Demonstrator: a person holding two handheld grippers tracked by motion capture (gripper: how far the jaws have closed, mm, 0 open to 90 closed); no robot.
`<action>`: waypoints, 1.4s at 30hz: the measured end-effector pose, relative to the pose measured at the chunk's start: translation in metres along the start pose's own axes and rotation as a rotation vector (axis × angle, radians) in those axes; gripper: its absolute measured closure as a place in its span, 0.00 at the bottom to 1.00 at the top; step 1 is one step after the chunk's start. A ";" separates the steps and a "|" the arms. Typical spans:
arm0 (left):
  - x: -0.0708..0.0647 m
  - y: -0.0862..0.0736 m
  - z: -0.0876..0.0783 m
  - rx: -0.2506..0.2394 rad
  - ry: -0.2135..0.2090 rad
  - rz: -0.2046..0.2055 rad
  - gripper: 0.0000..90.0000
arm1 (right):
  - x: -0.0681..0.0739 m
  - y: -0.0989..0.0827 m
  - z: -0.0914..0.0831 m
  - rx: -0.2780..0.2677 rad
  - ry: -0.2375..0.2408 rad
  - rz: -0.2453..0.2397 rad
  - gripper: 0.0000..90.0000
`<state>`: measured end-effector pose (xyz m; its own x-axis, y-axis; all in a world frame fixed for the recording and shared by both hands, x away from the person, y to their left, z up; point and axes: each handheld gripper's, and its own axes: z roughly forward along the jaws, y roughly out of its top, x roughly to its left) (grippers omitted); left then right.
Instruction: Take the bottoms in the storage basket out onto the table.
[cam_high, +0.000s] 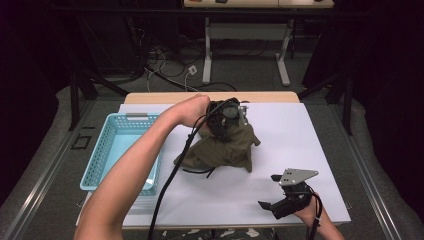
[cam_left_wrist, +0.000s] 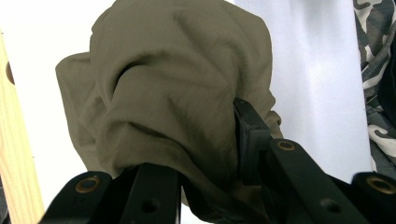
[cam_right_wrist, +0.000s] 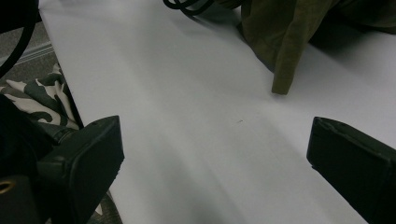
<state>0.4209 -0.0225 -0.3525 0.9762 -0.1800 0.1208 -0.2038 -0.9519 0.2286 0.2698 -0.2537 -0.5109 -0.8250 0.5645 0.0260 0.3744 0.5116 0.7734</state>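
As the left claw (cam_high: 227, 131) pinches it — olive cloth (cam_high: 225, 150) bunched, axis unclear.

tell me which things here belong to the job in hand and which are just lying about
In the job:
- cloth, olive, bunched on the white table
- left gripper, shut on the cloth
- basket, blue, beside the cloth, probably where it goes

Lying about:
- right gripper, open, resting apart near the table's front edge
- cables on the floor behind
- far desk

Olive cloth (cam_left_wrist: 173, 93) swallows left gripper's (cam_left_wrist: 205, 154) fingers (cam_left_wrist: 252, 135) — lower edge cropped.
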 end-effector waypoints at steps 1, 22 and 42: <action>0.000 -0.002 0.001 -0.008 -0.003 -0.010 0.82 | 0.000 0.000 0.000 -0.001 -0.001 0.002 0.04; -0.008 -0.018 0.025 -0.087 0.022 -0.104 0.81 | 0.000 0.000 0.000 -0.001 -0.005 0.005 0.04; -0.012 -0.032 0.054 -0.119 0.065 -0.272 0.78 | 0.000 0.000 -0.001 -0.003 -0.007 0.003 0.04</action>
<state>0.4197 -0.0031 -0.4140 0.9901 0.0974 0.1007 0.0534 -0.9268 0.3719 0.2698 -0.2544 -0.5104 -0.8210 0.5704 0.0239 0.3754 0.5077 0.7754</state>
